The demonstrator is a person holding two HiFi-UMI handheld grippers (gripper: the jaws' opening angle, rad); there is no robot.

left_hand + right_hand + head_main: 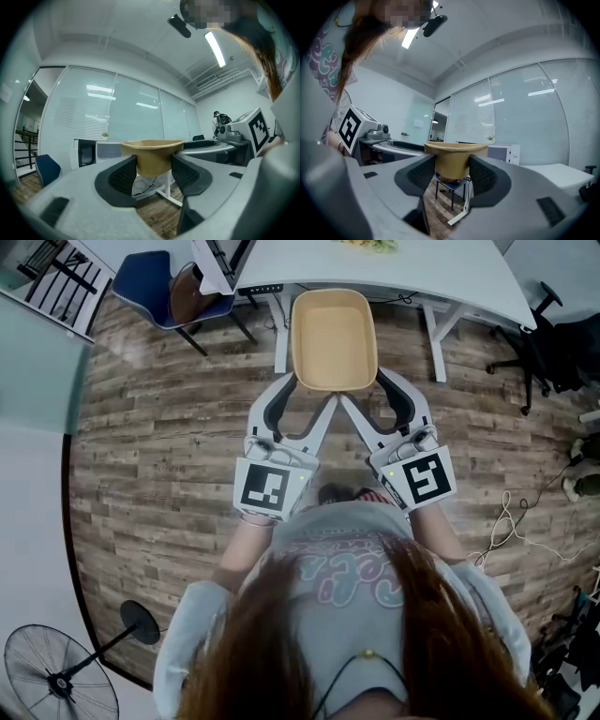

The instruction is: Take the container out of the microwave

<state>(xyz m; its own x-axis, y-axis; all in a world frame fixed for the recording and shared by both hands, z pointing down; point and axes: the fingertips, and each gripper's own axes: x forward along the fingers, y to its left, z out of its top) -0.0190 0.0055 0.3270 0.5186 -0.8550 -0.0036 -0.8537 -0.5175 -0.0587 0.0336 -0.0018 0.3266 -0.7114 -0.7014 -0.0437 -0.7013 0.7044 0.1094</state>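
Observation:
The container (334, 338) is an empty tan rectangular tub held level in the air over the wood floor, in front of me. My left gripper (306, 390) is shut on its near left corner and my right gripper (362, 390) on its near right corner. In the left gripper view the tub's wall (152, 157) sits squeezed between the black pads (123, 176). It is pinched the same way (452, 161) in the right gripper view. The white microwave (86, 152) stands on a counter by the glass wall, also seen in the right gripper view (506, 152), well away from the tub.
A white table (375, 268) stands just beyond the tub. A blue chair (155, 287) is at the back left and a black office chair (553, 334) at the right. A floor fan (56, 676) is near left; loose cables (511, 521) lie at the right.

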